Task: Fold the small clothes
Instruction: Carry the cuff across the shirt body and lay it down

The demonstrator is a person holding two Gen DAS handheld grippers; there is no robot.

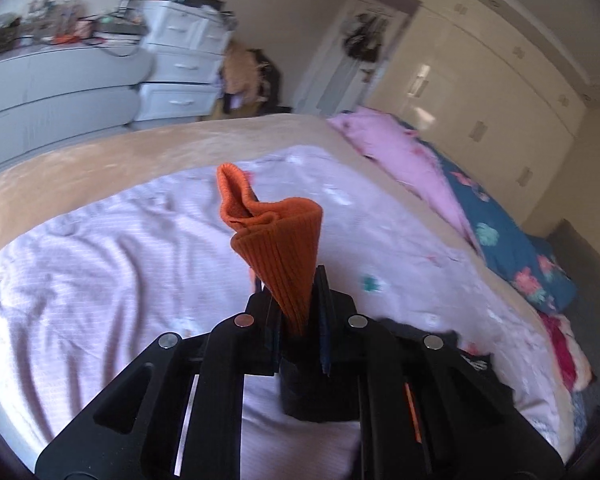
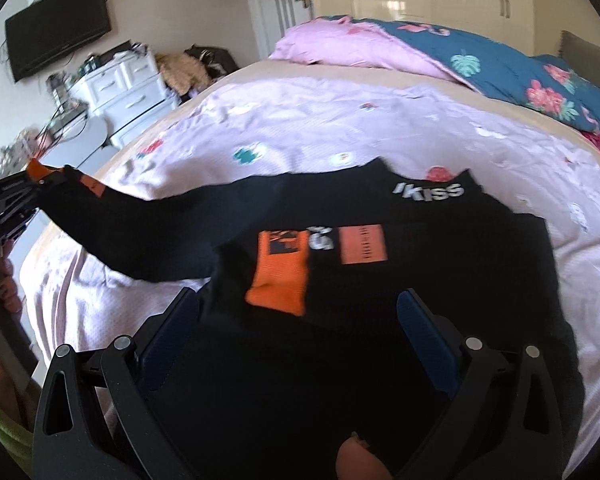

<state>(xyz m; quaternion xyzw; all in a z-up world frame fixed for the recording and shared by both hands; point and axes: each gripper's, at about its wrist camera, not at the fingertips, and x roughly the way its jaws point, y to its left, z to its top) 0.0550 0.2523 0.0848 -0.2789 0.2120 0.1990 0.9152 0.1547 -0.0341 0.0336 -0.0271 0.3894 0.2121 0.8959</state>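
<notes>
A black sweatshirt [image 2: 420, 264] with orange patches and white lettering lies on the bed. Its left sleeve [image 2: 140, 232] is stretched out to the left. My left gripper [image 1: 296, 284] is shut on that sleeve's orange ribbed cuff [image 1: 276, 232], which stands up between the fingers; the same gripper shows at the far left of the right wrist view [image 2: 32, 184]. My right gripper [image 2: 300, 308] is open and hovers over the sweatshirt's lower part, empty. The other orange cuff [image 2: 278, 280] lies folded onto the chest.
The bed has a pale pink sheet [image 2: 320, 120] over a beige blanket [image 1: 100, 152]. A pink and blue floral duvet [image 2: 480, 60] is bunched at the far side. White drawers [image 1: 180, 60], a cluttered desk [image 1: 60, 64], wardrobes [image 1: 480, 80] and a wall television [image 2: 56, 28] stand around.
</notes>
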